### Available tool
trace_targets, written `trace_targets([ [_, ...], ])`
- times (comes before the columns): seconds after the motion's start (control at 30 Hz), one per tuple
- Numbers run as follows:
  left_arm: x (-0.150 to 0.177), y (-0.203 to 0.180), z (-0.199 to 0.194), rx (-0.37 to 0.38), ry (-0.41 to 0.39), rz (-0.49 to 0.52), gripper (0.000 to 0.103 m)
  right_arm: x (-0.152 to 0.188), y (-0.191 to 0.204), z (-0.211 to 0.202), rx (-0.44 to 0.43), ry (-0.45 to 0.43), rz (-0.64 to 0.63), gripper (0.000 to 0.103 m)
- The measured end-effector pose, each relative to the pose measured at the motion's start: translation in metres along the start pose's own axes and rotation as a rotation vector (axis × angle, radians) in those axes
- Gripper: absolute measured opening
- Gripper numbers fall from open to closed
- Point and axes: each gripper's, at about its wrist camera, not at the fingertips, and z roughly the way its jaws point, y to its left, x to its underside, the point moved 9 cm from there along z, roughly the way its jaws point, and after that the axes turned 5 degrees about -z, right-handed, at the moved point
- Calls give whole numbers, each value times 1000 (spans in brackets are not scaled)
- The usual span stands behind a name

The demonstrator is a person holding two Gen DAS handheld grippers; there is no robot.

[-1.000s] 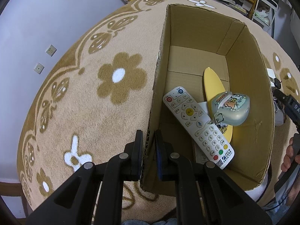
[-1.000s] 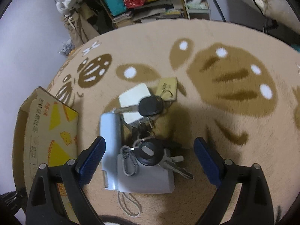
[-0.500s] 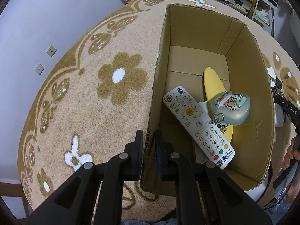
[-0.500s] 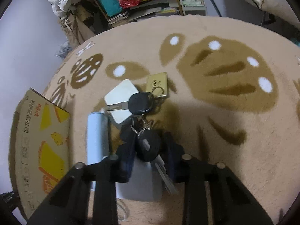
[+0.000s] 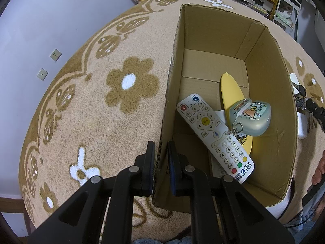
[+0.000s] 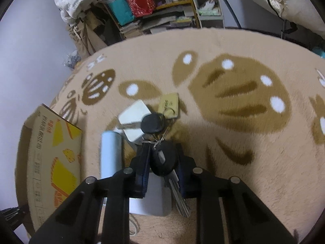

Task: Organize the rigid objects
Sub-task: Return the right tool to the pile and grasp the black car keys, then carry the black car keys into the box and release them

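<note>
The right gripper (image 6: 162, 158) is gripping the black head of a key in the bunch (image 6: 160, 140) on the rug (image 6: 243, 142); its jaws have just been closing. Hard, light, jangly: loose keys are likely swinging. The left gripper (image 5: 161, 160) is clamping the box (image 5: 270, 93) wall; the box's far end is offering open room.

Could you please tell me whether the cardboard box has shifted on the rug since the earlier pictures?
No. The cardboard box keeps its place beside the rug's brown flower, its wall clamped in the left tongs.
</note>
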Motion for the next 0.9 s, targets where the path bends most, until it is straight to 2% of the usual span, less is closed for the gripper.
trace_targets([
  [0.3,0,0,0,1,0,-1,12,-27,26,-34,-58,-96,-34,24],
  [0.9,0,0,0,1,1,-2,12,-49,87,-83,-173,-203,-145,24],
])
